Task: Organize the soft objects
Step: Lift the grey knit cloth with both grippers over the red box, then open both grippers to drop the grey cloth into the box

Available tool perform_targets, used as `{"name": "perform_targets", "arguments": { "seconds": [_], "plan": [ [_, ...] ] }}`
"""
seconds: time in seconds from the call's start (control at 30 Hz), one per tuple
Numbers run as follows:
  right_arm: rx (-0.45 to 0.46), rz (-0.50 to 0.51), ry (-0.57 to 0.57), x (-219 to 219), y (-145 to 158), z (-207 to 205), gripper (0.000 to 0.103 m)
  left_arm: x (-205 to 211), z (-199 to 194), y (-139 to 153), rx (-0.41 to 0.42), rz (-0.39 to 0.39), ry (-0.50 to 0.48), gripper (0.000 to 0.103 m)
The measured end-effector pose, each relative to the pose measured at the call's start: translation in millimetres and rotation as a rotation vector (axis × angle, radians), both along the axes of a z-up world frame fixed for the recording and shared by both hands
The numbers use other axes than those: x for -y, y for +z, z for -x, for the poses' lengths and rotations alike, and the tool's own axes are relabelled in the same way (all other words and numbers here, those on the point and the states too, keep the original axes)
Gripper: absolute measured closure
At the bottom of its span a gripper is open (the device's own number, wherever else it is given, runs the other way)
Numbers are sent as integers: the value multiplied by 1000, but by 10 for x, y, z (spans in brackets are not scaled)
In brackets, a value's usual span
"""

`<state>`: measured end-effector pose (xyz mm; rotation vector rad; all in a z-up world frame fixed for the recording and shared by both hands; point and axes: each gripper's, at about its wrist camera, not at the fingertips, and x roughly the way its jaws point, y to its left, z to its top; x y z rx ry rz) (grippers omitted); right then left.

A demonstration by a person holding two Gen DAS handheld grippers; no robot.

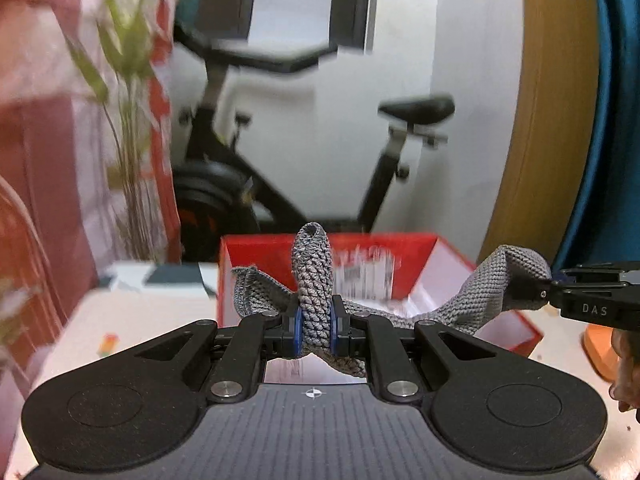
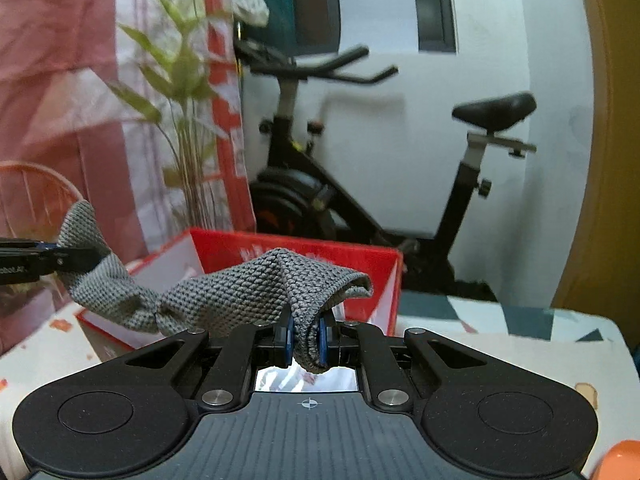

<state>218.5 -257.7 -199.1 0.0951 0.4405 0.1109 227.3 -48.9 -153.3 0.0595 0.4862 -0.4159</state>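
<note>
The grey knitted cloth [image 1: 460, 300] hung twisted and sagging above the open red box [image 1: 400, 248], stretched between my claws. My left claw [image 1: 316, 326] was clenched on one bunched end; my right claw [image 2: 306, 338] gripped the other, both level over the box.
</note>
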Motion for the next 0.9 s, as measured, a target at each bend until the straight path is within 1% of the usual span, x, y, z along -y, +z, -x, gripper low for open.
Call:
{"name": "perform_targets", "arguments": {
  "seconds": [0.07, 0.23, 0.4, 0.53, 0.63, 0.73, 0.8, 0.83, 0.87, 0.9],
  "plan": [
    [-36, 9, 5, 4, -85, -101, 92, 21, -147, -90, -50, -19, 0, 89],
    [-109, 59, 40, -63, -253, -318, 92, 4, -486, -209, -124, -68, 5, 89],
    [-150, 92, 57, -149, -337, -473, 92, 53, -632, -278, -164, -119, -25, 89],
    [-185, 104, 94, -192, -388, -578, 92, 68, -659, -361, -218, -124, -60, 89],
    [-208, 138, 120, -233, -414, -632, 91, 84, -690, -415, -239, -133, -71, 89],
    [-229, 138, 122, -255, -424, -699, 90, 91, -734, -452, -256, -130, -74, 89],
    [-239, 140, 116, -259, -428, -737, 85, 102, -764, -466, -261, -127, -79, 88],
    [-242, 144, 112, -267, -427, -747, 84, 101, -772, -469, -261, -121, -88, 88],
    [-244, 152, 106, -275, -426, -759, 83, 101, -776, -466, -259, -117, -95, 86],
    [-245, 158, 103, -274, -425, -765, 81, 108, -778, -465, -257, -116, -99, 80]
  ]
}}
